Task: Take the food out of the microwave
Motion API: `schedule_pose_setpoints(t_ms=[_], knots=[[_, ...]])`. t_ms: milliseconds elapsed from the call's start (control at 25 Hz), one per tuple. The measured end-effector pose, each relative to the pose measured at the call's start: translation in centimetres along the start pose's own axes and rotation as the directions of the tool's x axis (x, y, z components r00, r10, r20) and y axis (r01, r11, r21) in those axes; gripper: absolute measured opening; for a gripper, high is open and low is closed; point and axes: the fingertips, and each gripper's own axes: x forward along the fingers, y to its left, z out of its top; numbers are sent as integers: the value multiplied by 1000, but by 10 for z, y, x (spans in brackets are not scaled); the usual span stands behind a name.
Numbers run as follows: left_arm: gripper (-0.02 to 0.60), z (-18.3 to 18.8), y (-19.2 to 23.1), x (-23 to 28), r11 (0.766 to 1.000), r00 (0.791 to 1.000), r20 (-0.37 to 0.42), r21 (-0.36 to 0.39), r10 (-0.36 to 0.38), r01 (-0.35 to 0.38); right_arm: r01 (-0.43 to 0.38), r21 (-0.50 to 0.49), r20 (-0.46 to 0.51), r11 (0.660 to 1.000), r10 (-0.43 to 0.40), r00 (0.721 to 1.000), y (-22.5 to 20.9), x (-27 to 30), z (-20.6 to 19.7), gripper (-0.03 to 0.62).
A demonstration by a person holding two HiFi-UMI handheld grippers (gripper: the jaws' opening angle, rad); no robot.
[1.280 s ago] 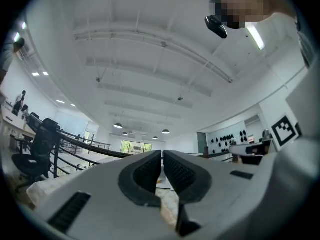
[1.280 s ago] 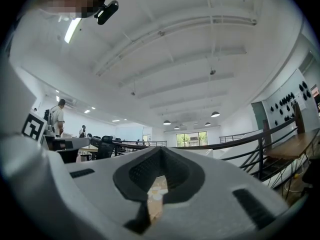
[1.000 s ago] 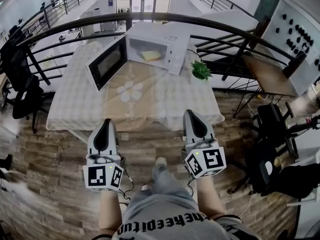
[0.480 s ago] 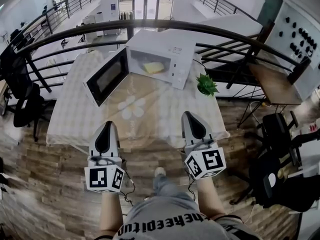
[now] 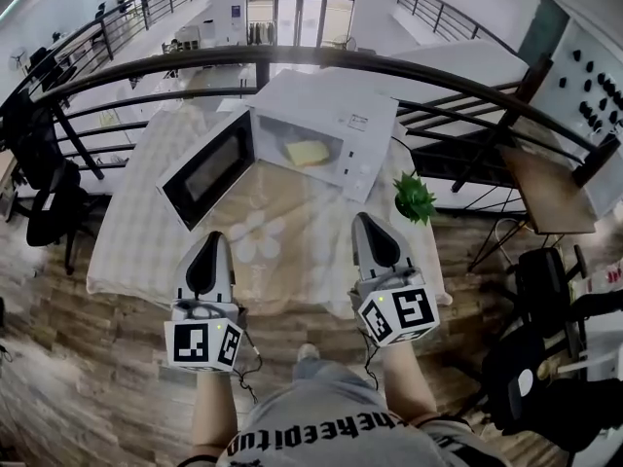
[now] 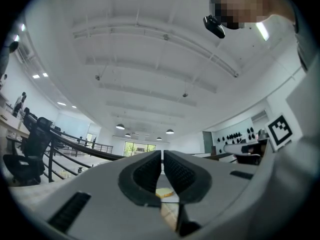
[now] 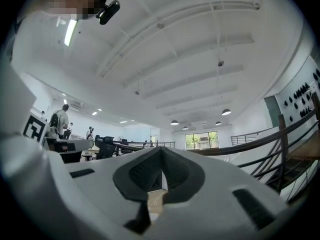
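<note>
While jaws touch, left gripper and right gripper face the microwave.

Head view looks down; gripper views tilt toward ceiling.

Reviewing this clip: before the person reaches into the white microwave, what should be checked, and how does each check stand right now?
1. White microwave has its door swung wide open: ok.
2. Flat yellow food lies in the cavity with nothing in front of it: ok.
3. Left gripper empty: ok. Jaws apart for a grasp: not ok, they are together.
4. Right gripper empty: ok. Jaws apart: not ok, together.
5. Small green potted plant stands right of the microwave, out of the opening: ok.
6. Food sits on a plate: cannot tell.
</note>
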Motion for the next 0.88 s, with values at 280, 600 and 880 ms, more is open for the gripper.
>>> schedule_pose_setpoints(t_ms=[280, 600, 880], knots=[[15, -7, -7, 46, 999, 1000, 10, 22, 26, -26, -46, 13, 10, 999, 46, 999, -34, 41, -7, 5], [15, -19, -25, 83, 997, 1000, -10, 78, 27, -27, -60, 56, 25, 997, 58, 998, -73, 61, -22, 5], [15, -25, -36, 107, 997, 1000, -20, 81, 4, -2, -57, 64, 13, 996, 56, 998, -89, 70, -28, 5]])
